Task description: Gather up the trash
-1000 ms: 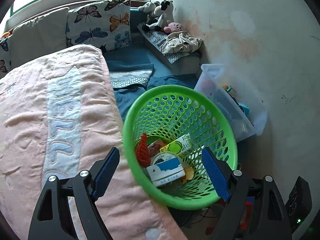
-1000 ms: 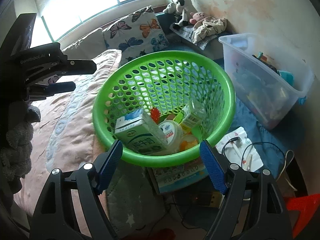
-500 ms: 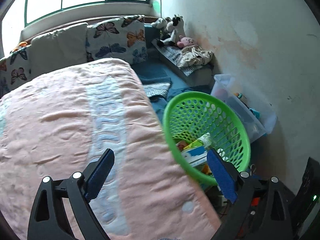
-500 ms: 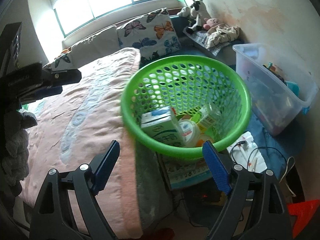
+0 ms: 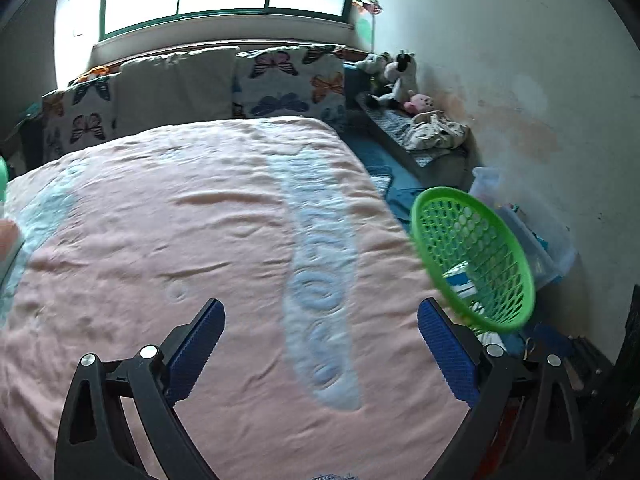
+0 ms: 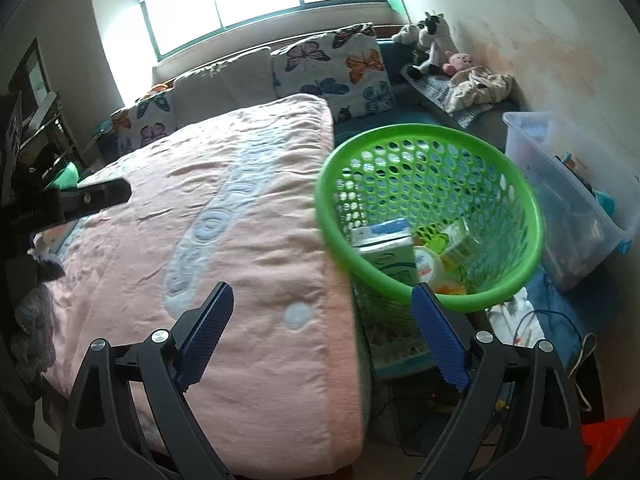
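A green mesh basket [image 6: 436, 168] stands beside the bed at the right, holding a milk carton [image 6: 386, 248], a round tub [image 6: 429, 264] and other small trash. It also shows in the left wrist view [image 5: 472, 240] at the right edge. My left gripper [image 5: 322, 344] is open and empty above the pink blanket [image 5: 180, 248]. My right gripper [image 6: 322, 332] is open and empty over the bed's right edge, the basket just beyond its right finger. The left gripper's body [image 6: 80, 200] shows at the left of the right wrist view.
Butterfly pillows [image 5: 288, 80] line the bed's far end under a window. A clear plastic bin [image 6: 568, 200] stands right of the basket by the wall. Soft toys [image 6: 432, 44] sit on a shelf. Cables and papers [image 6: 520, 320] lie on the floor.
Both grippers have pulled back and swung left, away from the basket and over the bed. The basket has shifted to the right in both views. Both stay open.
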Demonstrator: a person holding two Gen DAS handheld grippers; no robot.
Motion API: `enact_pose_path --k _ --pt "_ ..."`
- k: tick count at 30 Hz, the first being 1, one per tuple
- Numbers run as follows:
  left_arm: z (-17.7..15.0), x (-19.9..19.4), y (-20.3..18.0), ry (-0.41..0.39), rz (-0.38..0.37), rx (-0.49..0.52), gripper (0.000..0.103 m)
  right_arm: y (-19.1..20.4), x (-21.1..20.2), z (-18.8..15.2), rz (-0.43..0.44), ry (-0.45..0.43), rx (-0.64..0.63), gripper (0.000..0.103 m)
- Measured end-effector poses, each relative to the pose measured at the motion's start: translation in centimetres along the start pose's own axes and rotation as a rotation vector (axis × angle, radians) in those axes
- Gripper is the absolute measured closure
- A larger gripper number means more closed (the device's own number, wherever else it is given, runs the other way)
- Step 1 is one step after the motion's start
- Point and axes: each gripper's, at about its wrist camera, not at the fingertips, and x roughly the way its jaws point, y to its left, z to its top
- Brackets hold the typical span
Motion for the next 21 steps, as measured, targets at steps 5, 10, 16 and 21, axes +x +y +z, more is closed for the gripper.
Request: enact_pose_path --k 5,10,16,21 --pt "-1.6 -1.8 2.3 -0.016 0.035 -0.013 0.009 1.8 0.1 -0.1 0.012 0.005 -0.030 0.013" --pt "-3.2 -3.4 4.3 -0.025 0.074 -0.031 0.009 3.5 0.1 -0.4 0.019 0.004 -0.054 0.011" --pt "-4.8 -5.1 6.3 -0.047 0.111 -0.060 0.009 5.5 -0.3 -0.5 0.029 -0.007 -0.091 0.009" --pt "-6.2 -6.5 7.5 -0.064 0.141 -0.072 0.009 6.8 -0.5 -0.6 0.040 -0.016 -0.110 0.007"
